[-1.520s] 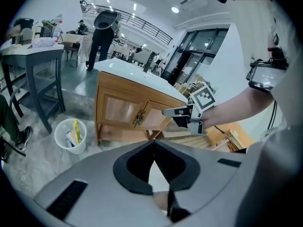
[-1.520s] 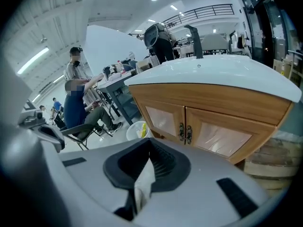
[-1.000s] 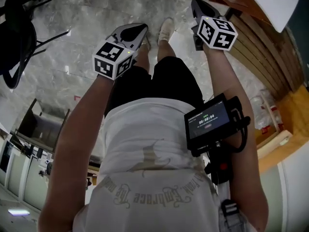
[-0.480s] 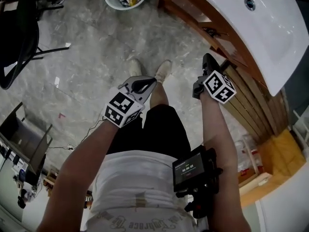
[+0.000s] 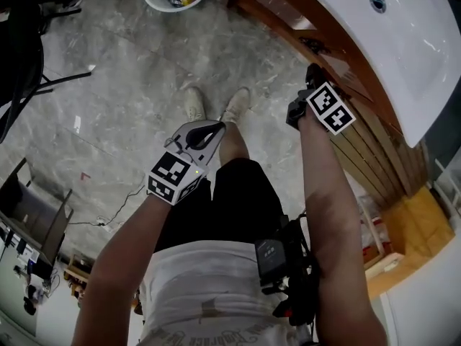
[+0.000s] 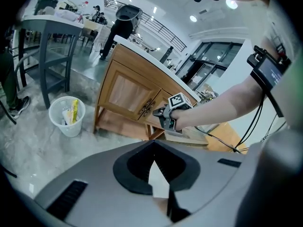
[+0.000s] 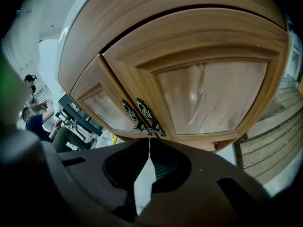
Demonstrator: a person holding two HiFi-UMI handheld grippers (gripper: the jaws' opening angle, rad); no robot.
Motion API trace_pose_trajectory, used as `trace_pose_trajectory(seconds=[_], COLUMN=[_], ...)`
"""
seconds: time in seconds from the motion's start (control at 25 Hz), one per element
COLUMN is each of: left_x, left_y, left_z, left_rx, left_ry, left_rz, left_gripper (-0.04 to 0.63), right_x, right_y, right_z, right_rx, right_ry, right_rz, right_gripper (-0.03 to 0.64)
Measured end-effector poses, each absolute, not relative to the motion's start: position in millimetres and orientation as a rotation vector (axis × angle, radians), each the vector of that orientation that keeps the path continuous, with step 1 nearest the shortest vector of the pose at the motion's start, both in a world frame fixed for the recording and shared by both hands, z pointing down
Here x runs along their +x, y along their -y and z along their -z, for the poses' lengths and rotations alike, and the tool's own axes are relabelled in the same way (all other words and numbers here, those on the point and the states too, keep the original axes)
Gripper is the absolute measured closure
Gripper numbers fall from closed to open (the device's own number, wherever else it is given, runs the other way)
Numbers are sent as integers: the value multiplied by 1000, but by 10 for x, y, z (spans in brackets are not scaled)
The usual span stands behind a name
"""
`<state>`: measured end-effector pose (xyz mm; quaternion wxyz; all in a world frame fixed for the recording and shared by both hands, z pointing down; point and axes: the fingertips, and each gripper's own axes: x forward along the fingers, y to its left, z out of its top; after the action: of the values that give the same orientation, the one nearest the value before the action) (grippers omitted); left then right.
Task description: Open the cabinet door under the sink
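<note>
Head cam looks steeply down at floor (image 5: 130,85) & sink (image 5: 389,42). Left gripper cam sees cabinet (image 6: 125,91) from far off; right gripper cam faces it v. close. All share cabinet

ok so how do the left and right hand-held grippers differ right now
Place: the right hand-held gripper is close in front of the wooden cabinet doors, while the left hand-held gripper hangs over the stone floor by the person's leg.
Aim: the right hand-held gripper points at the ornate door handles from close up; the left hand-held gripper sees the cabinet from farther off.
Shared: both have jaws together, nothing between them.
</note>
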<state>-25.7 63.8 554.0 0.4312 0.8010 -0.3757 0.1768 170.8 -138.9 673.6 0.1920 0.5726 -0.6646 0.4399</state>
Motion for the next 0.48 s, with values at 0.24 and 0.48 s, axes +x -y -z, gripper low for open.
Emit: trace_pose_trajectory(seconds=[0.24, 0.48], left_x=[-178, -24], left_y=[-608, -679], left_z=[-5629, -5663], left_rx=[1998, 1987], left_ry=[937, 921], left_rz=[-433, -418], left_gripper=[586, 586], right_x=[1706, 1730], right_y=[1545, 1587], right_z=[-6839, -6939], right_rx=[1612, 1619], right_ry=[1882, 1856], right_rz=[-1253, -1279], right_gripper=[594, 499])
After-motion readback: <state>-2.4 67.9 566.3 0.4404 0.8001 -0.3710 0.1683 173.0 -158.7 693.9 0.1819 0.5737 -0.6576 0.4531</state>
